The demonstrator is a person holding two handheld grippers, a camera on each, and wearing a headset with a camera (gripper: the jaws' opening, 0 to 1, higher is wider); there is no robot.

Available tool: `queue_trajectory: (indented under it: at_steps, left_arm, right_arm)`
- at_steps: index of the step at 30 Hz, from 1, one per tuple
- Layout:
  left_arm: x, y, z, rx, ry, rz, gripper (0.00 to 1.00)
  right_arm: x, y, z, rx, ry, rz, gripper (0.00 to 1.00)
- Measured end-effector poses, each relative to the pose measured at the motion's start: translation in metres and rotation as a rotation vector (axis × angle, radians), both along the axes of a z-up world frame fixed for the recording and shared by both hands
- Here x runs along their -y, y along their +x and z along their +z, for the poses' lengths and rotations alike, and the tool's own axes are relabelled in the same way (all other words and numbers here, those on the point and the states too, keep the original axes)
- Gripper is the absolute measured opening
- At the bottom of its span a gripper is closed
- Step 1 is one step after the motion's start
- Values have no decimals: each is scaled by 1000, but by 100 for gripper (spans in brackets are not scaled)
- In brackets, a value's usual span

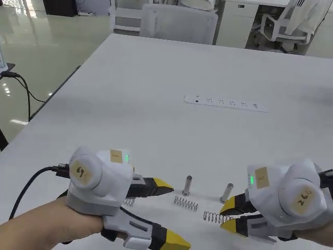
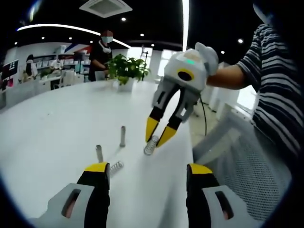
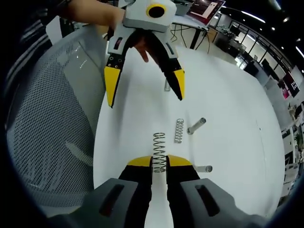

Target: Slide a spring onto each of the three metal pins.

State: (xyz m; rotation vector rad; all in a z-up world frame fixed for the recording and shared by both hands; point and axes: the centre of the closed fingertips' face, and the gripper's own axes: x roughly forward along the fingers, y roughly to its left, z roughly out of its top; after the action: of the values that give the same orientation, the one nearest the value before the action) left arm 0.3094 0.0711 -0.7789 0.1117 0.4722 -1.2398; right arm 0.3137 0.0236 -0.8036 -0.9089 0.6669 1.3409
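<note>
White table (image 1: 156, 78), right gripper (image 3: 159, 162) jaws pinched on a spring (image 3: 159, 145), left gripper (image 2: 148, 168) jaws wide apart, empty

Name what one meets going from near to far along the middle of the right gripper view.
Right gripper → held spring → loose spring → left gripper, wide open.

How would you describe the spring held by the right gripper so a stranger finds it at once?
On the white table, look near the front edge, just right of the two upright pins. There the right gripper shows yellow jaws, and the spring juts from their tips. It alone is pinched; a loose spring lies by the pins.
</note>
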Motion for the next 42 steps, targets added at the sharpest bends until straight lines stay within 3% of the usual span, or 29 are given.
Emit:
queue_trajectory:
  at_steps: [14,27,42]
  left_arm:
    - [21,7,4,-2,-64,-4,38]
    - [35,4,2,12,-74,-41,23]
    - [38,5,6,35,-79,-58,5]
  right_arm:
    - [-12,-6,8,1,23,24,8]
    - [-15,-8,15,10,26,44,8]
    - [-16,-7,21,15,31,48,8]
